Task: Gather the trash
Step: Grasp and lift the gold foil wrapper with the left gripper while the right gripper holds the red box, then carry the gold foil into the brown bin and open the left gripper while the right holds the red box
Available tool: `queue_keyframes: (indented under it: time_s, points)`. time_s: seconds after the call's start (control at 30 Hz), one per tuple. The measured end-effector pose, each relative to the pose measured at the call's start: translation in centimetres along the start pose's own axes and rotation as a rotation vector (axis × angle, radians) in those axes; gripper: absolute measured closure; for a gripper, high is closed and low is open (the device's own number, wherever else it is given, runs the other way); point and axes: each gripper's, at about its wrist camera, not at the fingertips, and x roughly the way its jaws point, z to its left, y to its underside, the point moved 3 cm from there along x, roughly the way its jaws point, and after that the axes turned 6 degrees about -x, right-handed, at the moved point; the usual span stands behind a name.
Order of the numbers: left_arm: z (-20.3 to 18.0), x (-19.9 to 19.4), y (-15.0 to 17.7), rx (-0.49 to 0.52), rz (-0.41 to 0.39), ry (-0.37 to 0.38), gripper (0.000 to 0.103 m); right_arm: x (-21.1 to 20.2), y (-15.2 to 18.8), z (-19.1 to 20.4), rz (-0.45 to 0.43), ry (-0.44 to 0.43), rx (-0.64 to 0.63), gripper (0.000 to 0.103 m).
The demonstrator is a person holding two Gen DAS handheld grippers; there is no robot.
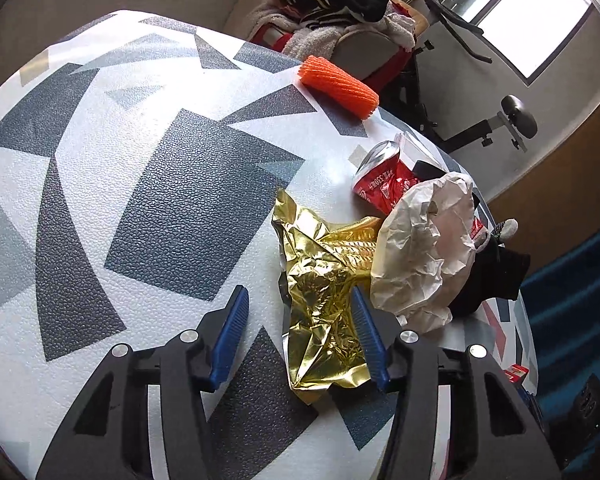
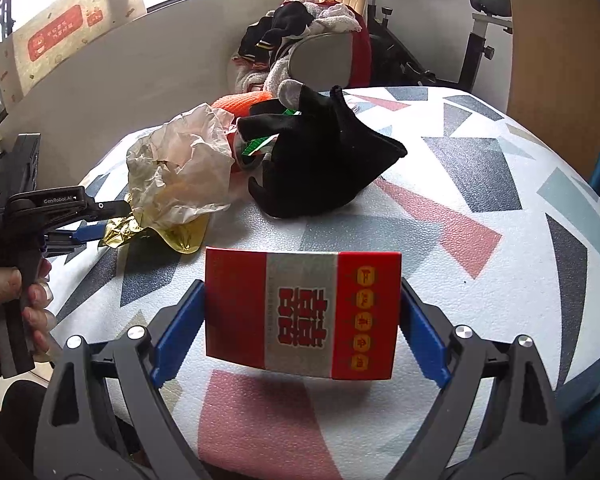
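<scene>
Left tool: left gripper with blue pads half-spread, straddling the crumpled gold foil wrapper; the pads do not appear to press it yet.
Right tool: right gripper clamped on the flat red-and-silver printed packet, held clear above the patterned tablecloth.
Trash location: foil lies flat on the cloth near the table edge, its far end tucked under the crumpled white paper bag.
Risk, foil: thin, slick sheet; pads may close on a fold only and tear or slip.
Risk, drag: lifting the foil could pull the bag along.
Risk, neighbours: crushed red drink can and black cloth item sit close behind.
Other items: orange ribbed foam sleeve, well apart.
</scene>
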Motion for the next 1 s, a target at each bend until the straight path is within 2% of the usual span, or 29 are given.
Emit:
queue_keyframes:
  time_s: [0.03, 0.13, 0.37, 0.43, 0.7, 1.0]
  points:
    - [-0.2, 0.2, 0.0, 0.012, 0.006, -0.003, 0.068, 0.0, 0.0, -0.1, 0.0, -0.001, 0.005, 0.013]
    - [-0.3, -0.1, 0.1, 0.045, 0.011, -0.016, 0.082, -0.2, 0.0, -0.5, 0.0, -0.001, 0.018, 0.013]
    - [-1.7, -4.1, -0.8, 0.217, -0.083, -0.093, 0.09, -1.0, 0.0, -0.7, -0.008, 0.002, 0.041, 0.013]
    - [-2.5, -5.5, -1.2, 0.275, -0.117, -0.111, 0.096, -1.5, -0.2, -0.5, -0.01, 0.006, 0.037, 0.013]
    - [-4.5, -10.4, -1.7, 0.414, -0.22, -0.161, 0.099, -3.9, -0.7, 0.3, -0.036, 0.016, 0.023, 0.013]
    - [-3.8, -14.9, -2.4, 0.457, -0.276, -0.181, 0.099, -5.4, -0.8, 0.9, -0.044, 0.015, 0.028, 0.013]
